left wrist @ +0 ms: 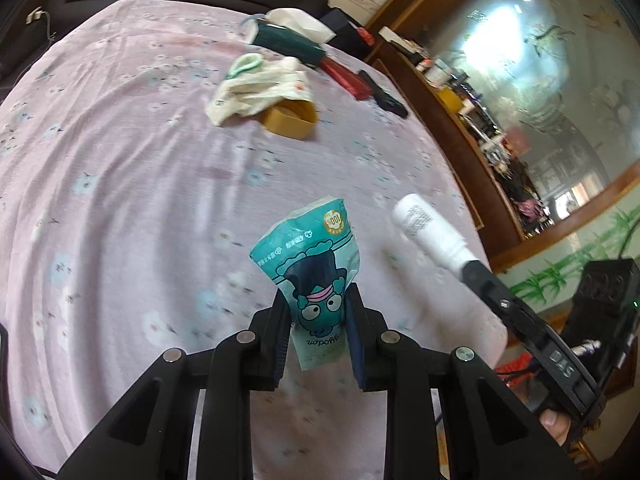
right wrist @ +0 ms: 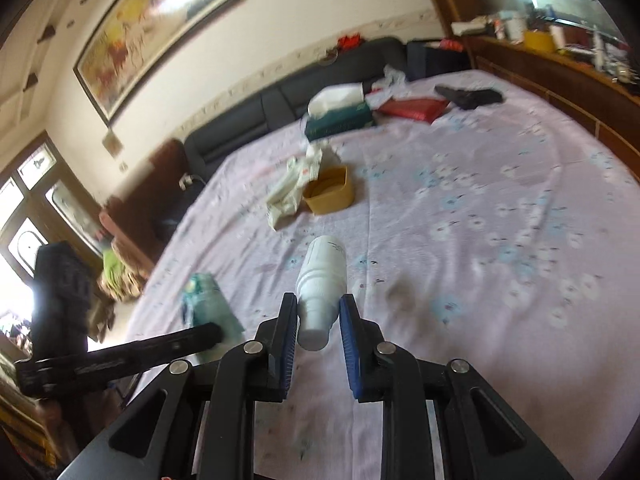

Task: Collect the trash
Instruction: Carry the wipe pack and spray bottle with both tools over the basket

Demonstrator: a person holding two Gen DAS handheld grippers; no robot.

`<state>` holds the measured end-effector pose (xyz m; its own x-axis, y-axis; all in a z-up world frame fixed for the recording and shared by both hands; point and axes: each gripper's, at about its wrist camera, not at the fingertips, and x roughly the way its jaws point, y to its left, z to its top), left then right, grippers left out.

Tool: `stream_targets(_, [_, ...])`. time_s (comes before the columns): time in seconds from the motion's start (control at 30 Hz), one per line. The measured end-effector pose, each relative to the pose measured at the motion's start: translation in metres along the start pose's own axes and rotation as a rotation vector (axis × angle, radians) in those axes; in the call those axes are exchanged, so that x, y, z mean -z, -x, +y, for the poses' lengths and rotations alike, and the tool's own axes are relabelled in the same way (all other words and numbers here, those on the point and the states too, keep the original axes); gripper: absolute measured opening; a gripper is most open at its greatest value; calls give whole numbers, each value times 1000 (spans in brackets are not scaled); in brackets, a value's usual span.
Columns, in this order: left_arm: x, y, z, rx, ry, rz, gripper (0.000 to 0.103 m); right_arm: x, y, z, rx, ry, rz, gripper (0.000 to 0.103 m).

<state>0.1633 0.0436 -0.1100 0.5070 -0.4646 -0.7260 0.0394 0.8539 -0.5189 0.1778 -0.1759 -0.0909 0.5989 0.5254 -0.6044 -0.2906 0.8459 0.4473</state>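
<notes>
Carrying both pieces of trash over the bed, the person should keep each grip firm until a place to drop them is reached. On the left side, the left gripper (left wrist: 318,320) pinches the crumpled teal snack packet with a cartoon face (left wrist: 310,264) by its lower part, the packet standing up between the jaws, above the pale pink flowered bedsheet (left wrist: 120,200). Such thin foil can slip, so the jaws must stay pressed and the wrist should not shake.

Further ahead in the middle of the bed lie a crumpled white plastic bag (left wrist: 256,88) and, touching it, a small round mustard-yellow container (left wrist: 290,118). I think this container is the place for the trash, but I cannot be sure.

On the right side, the right gripper (right wrist: 319,320) has its jaws closed on the neck end of a small white plastic bottle (right wrist: 322,276), whose base points forward. The bottle is smooth and round, so it is better to hold it level and to bring it slowly. Both items hang near each other, so the two hands should not cross.
</notes>
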Motion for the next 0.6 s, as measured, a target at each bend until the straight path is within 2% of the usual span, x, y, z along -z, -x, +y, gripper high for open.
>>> stream_targets(0.3, [18, 24, -77, 93, -145, -19, 24, 20, 130, -7, 49, -51, -234, 22])
stream_targets(0.6, [40, 39, -167, 203, -330, -11, 24, 45, 260, -4, 187, -72, -488, 22])
